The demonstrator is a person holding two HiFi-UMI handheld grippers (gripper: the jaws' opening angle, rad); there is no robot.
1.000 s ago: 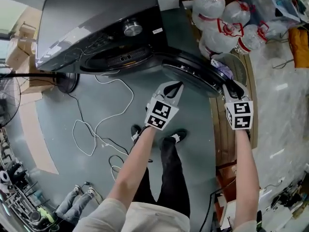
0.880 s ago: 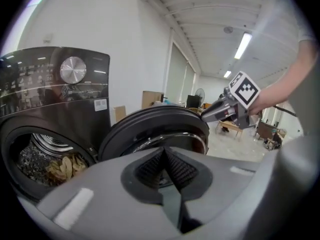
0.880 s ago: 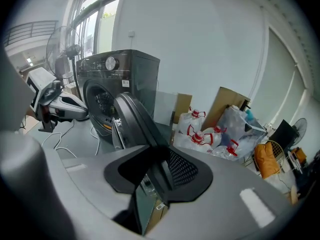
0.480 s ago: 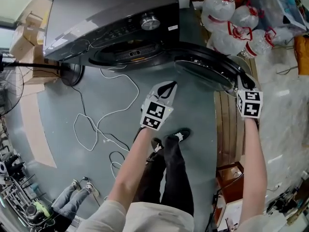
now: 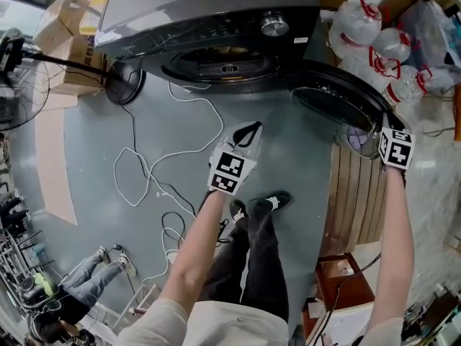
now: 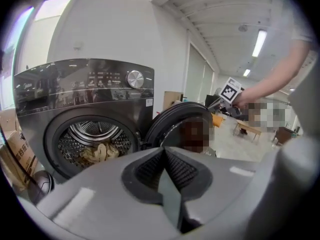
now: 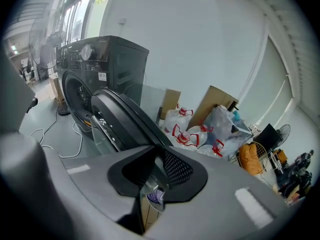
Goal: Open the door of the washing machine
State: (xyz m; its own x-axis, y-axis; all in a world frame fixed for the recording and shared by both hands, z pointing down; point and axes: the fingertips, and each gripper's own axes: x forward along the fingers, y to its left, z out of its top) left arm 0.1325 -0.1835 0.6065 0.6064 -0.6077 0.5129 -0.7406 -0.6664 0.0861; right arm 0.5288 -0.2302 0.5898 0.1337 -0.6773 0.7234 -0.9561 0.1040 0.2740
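Note:
The dark grey washing machine [image 5: 216, 6] stands at the top of the head view, its round door [image 5: 338, 96] swung open to the right. The drum mouth [image 6: 95, 139] is uncovered and holds pale laundry. My right gripper [image 5: 383, 126] is at the door's far rim; its jaws are closing to a narrow slit. In the right gripper view [image 7: 152, 159] the door [image 7: 120, 119] ends just ahead of them, with nothing between the pads. My left gripper [image 5: 250, 130] hangs shut and empty over the floor, apart from the door. It faces the machine [image 6: 85, 91] in the left gripper view [image 6: 165, 154].
Large water bottles [image 5: 374, 34] are piled right of the machine. A fan's base [image 5: 126, 81] and cardboard boxes [image 5: 65, 42] stand to its left. A white cable [image 5: 180, 143] loops over the floor. Wooden slats [image 5: 353, 193] lie under my right arm. Another person's legs [image 5: 79, 287] show bottom left.
The door has swung wider to the right with my right gripper at its rim. My left gripper has drawn back from the door. The drum opening shows more fully.

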